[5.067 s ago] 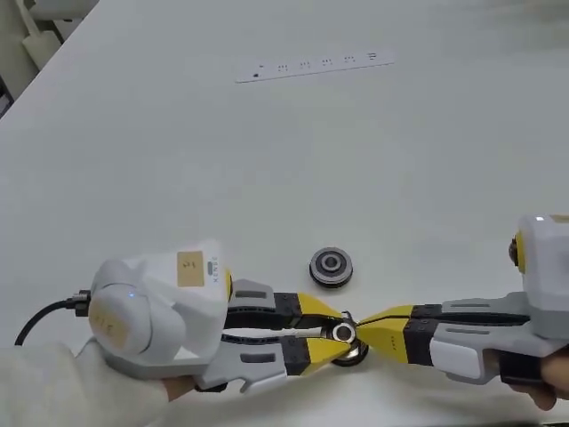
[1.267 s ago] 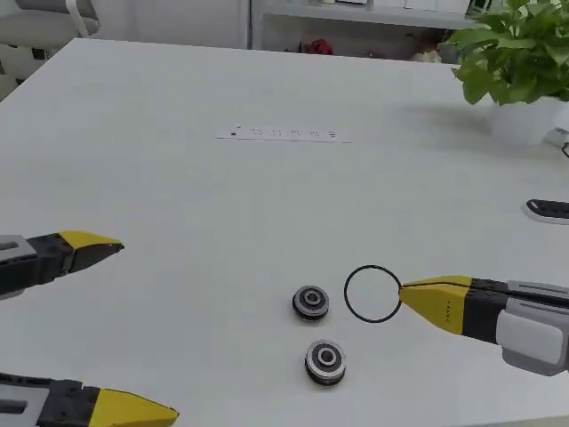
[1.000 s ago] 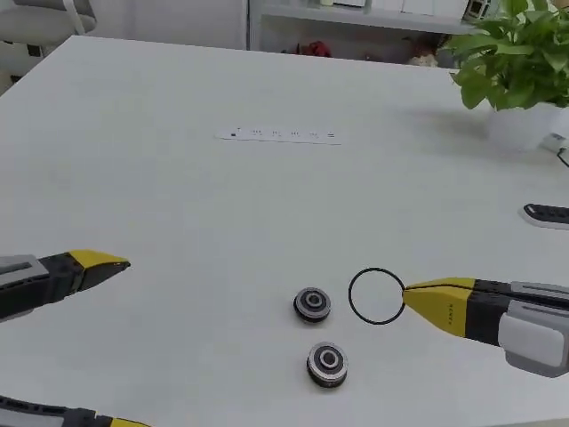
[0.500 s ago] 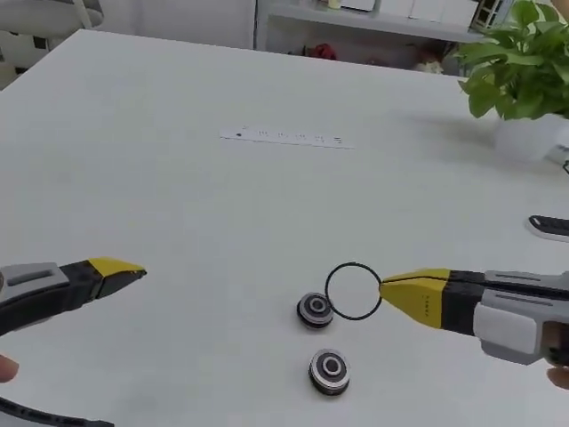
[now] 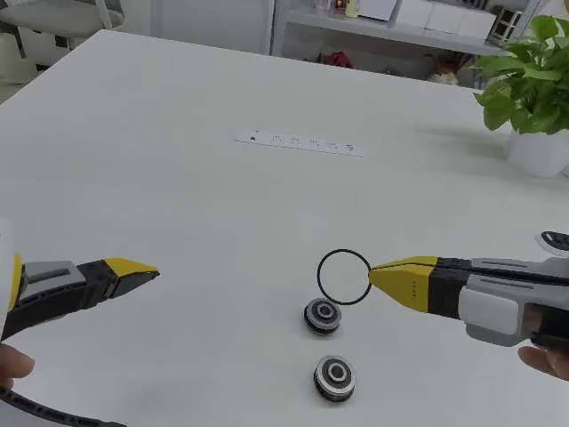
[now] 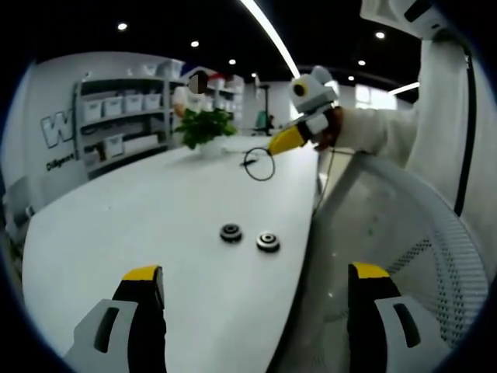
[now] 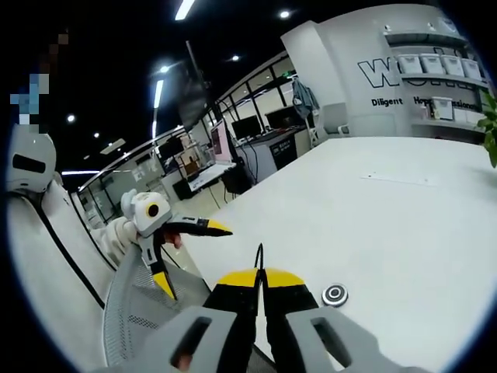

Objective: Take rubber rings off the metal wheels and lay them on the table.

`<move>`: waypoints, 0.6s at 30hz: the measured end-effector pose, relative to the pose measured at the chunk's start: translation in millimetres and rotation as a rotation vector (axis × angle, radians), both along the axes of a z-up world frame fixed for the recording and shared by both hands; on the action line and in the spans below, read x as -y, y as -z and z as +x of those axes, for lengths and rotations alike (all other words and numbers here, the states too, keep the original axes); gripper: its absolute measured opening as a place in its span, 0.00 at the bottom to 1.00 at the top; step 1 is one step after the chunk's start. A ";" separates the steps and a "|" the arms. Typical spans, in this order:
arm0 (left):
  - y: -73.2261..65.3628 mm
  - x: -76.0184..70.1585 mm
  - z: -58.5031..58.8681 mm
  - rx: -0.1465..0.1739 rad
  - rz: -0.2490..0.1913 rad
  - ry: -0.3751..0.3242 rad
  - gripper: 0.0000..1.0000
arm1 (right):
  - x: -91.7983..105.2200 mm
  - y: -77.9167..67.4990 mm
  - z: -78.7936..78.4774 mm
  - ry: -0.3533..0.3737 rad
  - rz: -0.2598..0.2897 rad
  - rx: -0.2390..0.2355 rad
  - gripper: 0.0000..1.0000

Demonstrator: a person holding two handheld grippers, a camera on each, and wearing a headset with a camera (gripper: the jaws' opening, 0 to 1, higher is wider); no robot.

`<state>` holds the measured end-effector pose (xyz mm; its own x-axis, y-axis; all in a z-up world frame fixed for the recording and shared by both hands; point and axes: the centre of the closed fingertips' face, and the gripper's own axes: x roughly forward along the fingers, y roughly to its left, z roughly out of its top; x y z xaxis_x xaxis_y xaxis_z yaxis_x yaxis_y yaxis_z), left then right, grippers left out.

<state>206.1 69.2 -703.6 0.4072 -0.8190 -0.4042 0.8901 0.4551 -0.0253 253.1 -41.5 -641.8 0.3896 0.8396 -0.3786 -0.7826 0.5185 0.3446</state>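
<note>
- The rubber ring (image 5: 319,277) is a thin black hoop, round and smooth. It is pinched at its right side in the clenched yellow tips of the right gripper (image 5: 373,273).
- In the left gripper view the ring hangs clear of the worktop (image 5: 178,178); in the right gripper view it stands edge-on as a thin dark line rising from the shut tips.
- Two metal wheels, small shiny discs with dark bands and a bright hub, lie flat near the worktop's near edge. The farther wheel (image 5: 323,316) sits just below the ring in the head view; the nearer wheel (image 5: 335,377) lies close behind it, apart.
- The left gripper (image 6: 256,272) is released, jaws spread wide, over the near left part of the worktop, well apart from both wheels.
- The worktop is matte white. A flush white socket strip (image 5: 300,142) lies toward the far edge, a potted plant (image 5: 533,89) stands by the far right corner, and a small dark object (image 5: 556,240) lies at the right edge.
</note>
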 end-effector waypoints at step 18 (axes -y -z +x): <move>-3.7 1.3 0.5 0.011 -0.023 -0.008 1.00 | -33.6 7.4 19.7 -0.061 -0.066 -0.043 0.00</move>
